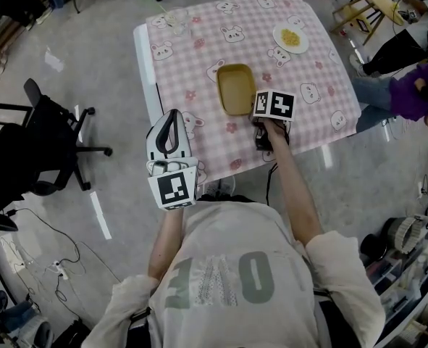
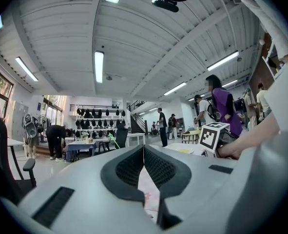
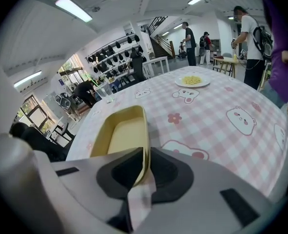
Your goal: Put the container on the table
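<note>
A shallow yellow container (image 1: 237, 89) lies on the pink checked tablecloth of the table (image 1: 308, 64), near the front edge. My right gripper (image 1: 256, 114) tilts down at its near right corner. In the right gripper view the container (image 3: 122, 133) stretches away from me and my right gripper (image 3: 144, 155) is shut on the thin near rim. My left gripper (image 1: 171, 114) hangs off the table's front left corner, pointing level. In the left gripper view my left gripper (image 2: 144, 150) has its jaws meeting at the tips with nothing between them.
A white plate of yellow food (image 1: 291, 38) sits at the table's far right, also seen as the plate (image 3: 192, 81). A clear glass (image 1: 176, 20) stands at the far left corner. A black office chair (image 1: 47, 143) is left of the table; a seated person in purple (image 1: 409, 85) is at its right.
</note>
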A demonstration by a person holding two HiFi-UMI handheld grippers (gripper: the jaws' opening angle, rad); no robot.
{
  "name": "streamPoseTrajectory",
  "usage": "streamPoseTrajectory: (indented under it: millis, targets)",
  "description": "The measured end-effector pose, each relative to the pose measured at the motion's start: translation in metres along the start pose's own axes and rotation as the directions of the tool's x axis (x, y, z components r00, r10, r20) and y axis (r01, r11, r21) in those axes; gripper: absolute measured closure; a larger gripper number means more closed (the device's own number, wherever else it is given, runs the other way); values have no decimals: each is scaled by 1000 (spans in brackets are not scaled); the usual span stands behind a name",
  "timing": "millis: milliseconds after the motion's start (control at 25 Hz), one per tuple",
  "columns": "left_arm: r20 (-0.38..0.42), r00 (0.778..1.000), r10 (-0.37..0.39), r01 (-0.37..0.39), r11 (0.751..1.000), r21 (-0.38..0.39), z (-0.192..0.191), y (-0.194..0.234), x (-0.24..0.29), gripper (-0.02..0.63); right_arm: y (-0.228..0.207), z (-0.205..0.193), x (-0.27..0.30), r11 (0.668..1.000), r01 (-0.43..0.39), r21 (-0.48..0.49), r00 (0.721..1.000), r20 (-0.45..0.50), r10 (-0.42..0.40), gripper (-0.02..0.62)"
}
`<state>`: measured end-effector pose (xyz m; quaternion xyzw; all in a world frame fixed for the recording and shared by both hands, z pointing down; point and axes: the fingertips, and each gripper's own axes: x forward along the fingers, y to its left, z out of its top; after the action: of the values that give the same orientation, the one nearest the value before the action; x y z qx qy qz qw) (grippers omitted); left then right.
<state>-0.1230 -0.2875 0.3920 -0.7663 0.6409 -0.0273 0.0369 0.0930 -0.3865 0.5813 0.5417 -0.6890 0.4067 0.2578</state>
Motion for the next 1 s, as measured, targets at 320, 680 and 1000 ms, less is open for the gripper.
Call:
streamPoseTrajectory:
  millis: [320,680,1000]
  targets:
    - [-24,1000,-5,6,1000,19,-2,-1,-2,578,4,1,-3,1000,-29,1,1000,7,29,456]
    - [-22,1000,-7,8,1000,23,3,3,3,577,13,35,-21,999,-17,-47,994,108,22,469]
    - [25,999,-36,36,999,12,17,-4,7,577,40,108,-108,988,12,-152,880,471,62,554]
